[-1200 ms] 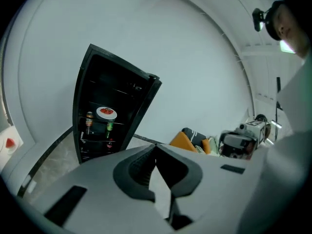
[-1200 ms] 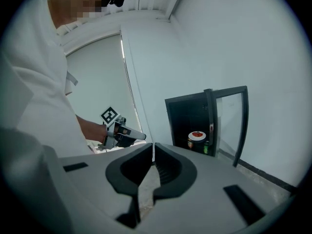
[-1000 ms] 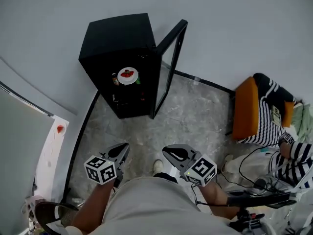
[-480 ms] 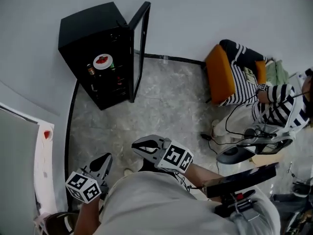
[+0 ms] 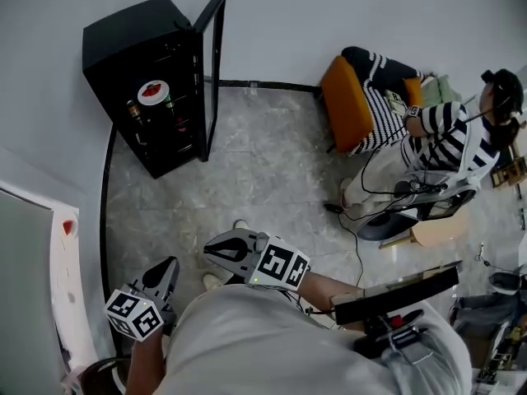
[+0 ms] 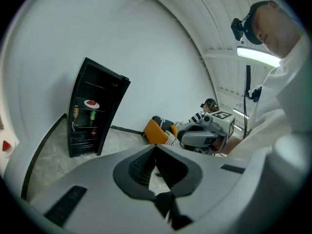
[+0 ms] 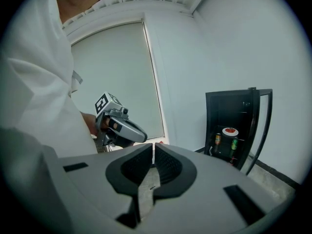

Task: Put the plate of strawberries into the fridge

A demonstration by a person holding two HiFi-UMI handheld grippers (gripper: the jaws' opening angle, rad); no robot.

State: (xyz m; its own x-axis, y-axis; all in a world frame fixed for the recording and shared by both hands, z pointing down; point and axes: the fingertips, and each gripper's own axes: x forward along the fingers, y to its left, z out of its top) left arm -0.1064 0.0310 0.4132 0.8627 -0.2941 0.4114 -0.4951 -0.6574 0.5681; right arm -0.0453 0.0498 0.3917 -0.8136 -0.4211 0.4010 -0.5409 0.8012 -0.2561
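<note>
Both claws have drawn back from the fridge point(image 5: 123, 33) - left gripper point(image 5: 165, 267) and right gripper point(image 5: 211, 250) are clenched on nothing, by the person's waist. Well apart, the plate of strawberries point(image 5: 153, 91) sits on an upper shelf inside, door point(image 5: 207, 56) open. Stiff, probably slick plate with loose soft berries - pinch its rim, keep it level.
</note>
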